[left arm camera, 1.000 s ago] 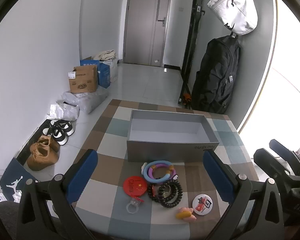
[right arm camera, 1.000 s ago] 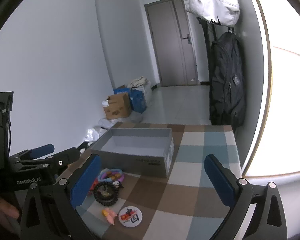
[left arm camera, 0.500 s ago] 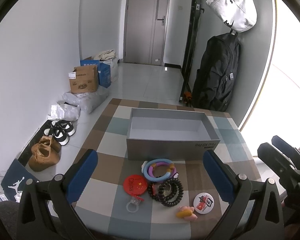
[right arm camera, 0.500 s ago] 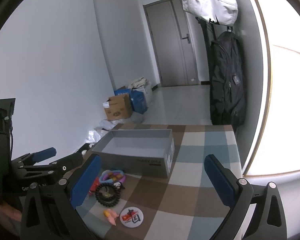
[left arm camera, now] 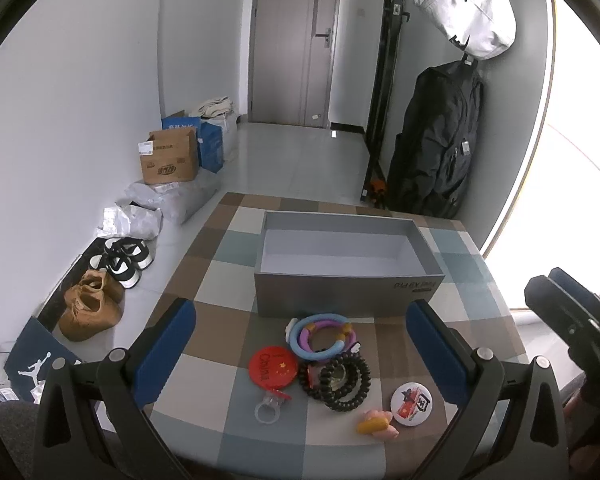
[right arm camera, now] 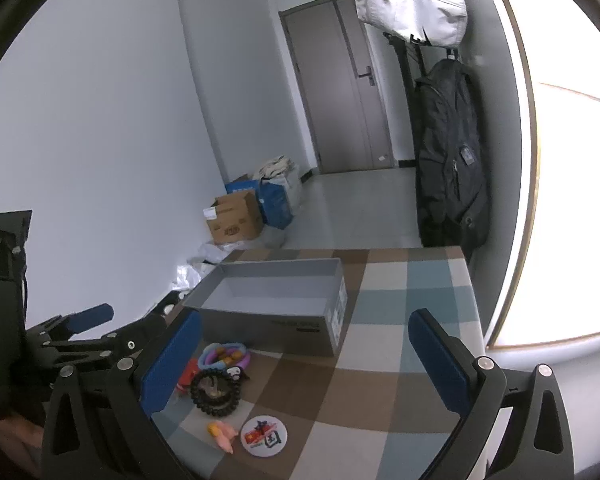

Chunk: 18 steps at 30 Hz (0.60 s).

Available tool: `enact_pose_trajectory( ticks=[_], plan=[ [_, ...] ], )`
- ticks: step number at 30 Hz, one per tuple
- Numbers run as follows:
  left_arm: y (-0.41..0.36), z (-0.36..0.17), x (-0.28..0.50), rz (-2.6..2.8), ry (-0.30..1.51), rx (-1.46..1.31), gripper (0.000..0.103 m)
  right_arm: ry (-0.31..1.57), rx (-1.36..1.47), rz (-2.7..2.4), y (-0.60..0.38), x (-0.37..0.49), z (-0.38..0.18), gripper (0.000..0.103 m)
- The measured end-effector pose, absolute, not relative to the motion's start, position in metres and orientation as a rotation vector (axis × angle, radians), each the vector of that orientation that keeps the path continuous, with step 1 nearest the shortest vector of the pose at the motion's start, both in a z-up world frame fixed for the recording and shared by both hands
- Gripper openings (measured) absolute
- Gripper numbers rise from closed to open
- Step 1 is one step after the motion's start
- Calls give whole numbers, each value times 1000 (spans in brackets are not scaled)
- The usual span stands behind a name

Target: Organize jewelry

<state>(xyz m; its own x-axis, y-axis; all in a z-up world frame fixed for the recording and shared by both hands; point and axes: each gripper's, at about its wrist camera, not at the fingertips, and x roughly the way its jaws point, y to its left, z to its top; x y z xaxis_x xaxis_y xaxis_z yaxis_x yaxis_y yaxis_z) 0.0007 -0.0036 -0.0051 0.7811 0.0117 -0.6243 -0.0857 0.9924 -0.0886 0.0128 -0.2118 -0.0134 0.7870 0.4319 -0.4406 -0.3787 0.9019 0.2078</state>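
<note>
Holding both tools above the near edge of the checked tabletop [left arm camera: 236, 248], I have my left gripper [left arm camera: 300, 354] spread wide with nothing between its blue pads [left arm camera: 164, 344], and my right gripper [right arm camera: 304, 360] just as wide and just as empty.

Nearest the front edge lie a small orange and pink charm [left arm camera: 376, 426] and, just beside it toward the right, a round white badge [left arm camera: 411, 398]. A clear plastic ring [left arm camera: 269, 411] sits to the left of them, touching a red round badge [left arm camera: 273, 369] behind it. Next to that badge is a black beaded bracelet [left arm camera: 342, 380], coiled in loops near the middle of the table. Behind it, touching, rests a bangle in blue, purple and yellow [left arm camera: 320, 334], close against the front wall of the grey box.

That grey box [left arm camera: 348, 292] stands open-topped across the far half of the table, its pale floor bare.

Beyond the far edge a black backpack [left arm camera: 440, 140] hangs on the wall under a white bag [left arm camera: 468, 8], and a cardboard carton [left arm camera: 168, 160] sits on the floor toward the left wall.
</note>
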Motion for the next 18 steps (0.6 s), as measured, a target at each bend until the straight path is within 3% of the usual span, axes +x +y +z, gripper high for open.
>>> enact_pose_trajectory(
  ticks=[18],
  plan=[
    [-6, -10, 5, 31, 687, -141, 102, 502, 137, 437, -216, 15, -13, 103]
  ],
)
